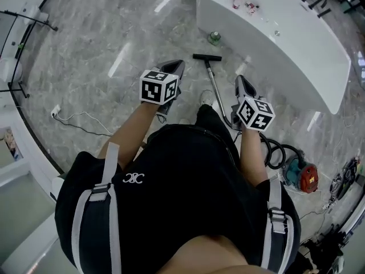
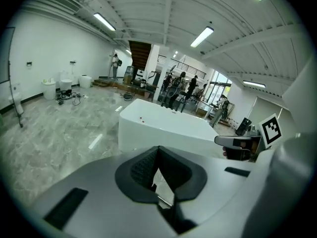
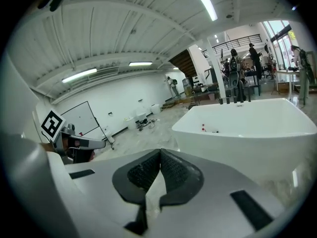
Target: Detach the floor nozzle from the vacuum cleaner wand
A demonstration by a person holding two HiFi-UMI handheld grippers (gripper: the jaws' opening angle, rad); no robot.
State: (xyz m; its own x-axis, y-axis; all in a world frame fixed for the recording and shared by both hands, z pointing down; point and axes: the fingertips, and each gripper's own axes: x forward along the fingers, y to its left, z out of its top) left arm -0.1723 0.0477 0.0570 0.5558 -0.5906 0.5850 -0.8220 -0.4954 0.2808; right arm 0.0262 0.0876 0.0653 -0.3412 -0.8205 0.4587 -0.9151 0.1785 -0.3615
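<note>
Closest under the head camera is the person's black top with grey shoulder straps; a small white interlocked emblem on the chest is its only print, and it does not read as a word. Both forearms reach forward. The left hand-held gripper has its jaws pressed together with nothing between them. The right hand-held gripper is likewise closed and empty. Each carries a cube with black-and-white square markers, which hold no letters.

Between the two, on the marble floor, lies the vacuum wand. It runs away from the person to the black floor nozzle, which is joined to its far end. Neither hand-held gripper touches wand or nozzle.

Right of the nozzle runs the long curved edge of the white counter. A green object sits on the floor near its base, just past the nozzle. Left of the wand the floor lies open as far as a thin cable. By the person's right side, a black hose coils to the red and teal vacuum body; no brand on it is legible.
</note>
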